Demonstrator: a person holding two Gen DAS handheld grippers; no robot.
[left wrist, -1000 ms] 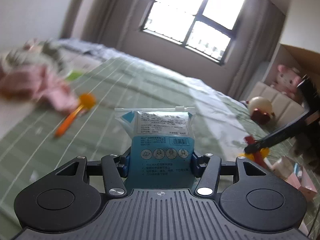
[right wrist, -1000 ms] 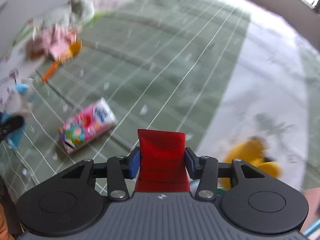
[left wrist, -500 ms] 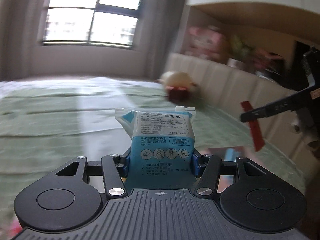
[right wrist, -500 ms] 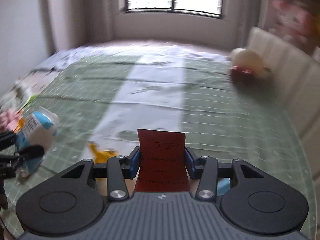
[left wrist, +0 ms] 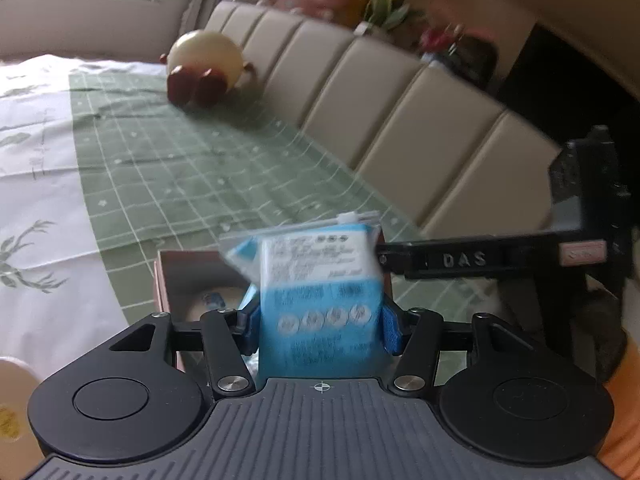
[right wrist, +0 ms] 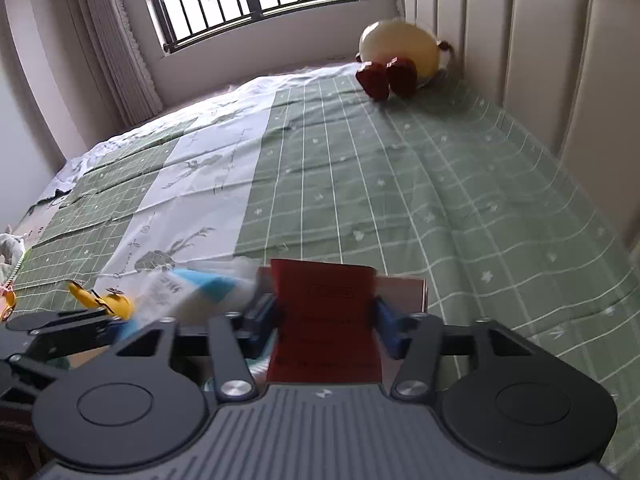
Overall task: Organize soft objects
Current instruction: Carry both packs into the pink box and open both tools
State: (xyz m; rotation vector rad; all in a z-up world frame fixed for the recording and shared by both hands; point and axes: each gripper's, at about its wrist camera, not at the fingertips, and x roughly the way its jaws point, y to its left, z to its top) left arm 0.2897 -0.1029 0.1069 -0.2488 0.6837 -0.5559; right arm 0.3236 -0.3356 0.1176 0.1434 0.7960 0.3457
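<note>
**Two packets poised over pink box on bed**

The left gripper (left wrist: 320,326) has its fingers closed on a blue packet (left wrist: 320,292), held upright above the open pink box (left wrist: 168,280) that sits on the green checked bed (left wrist: 200,168). The right gripper (right wrist: 325,326), just to the right, pinches a red packet (right wrist: 325,320) over the same box (right wrist: 416,292). Far off, a round plush (right wrist: 396,56) rests against the headboard (right wrist: 540,60); a yellow toy (right wrist: 108,302) lies to the left. Both hands appear to be at the delivery step. Next, each packet likely needs lowering into the box before the fingers part, one at a time to avoid crowding.
</note>
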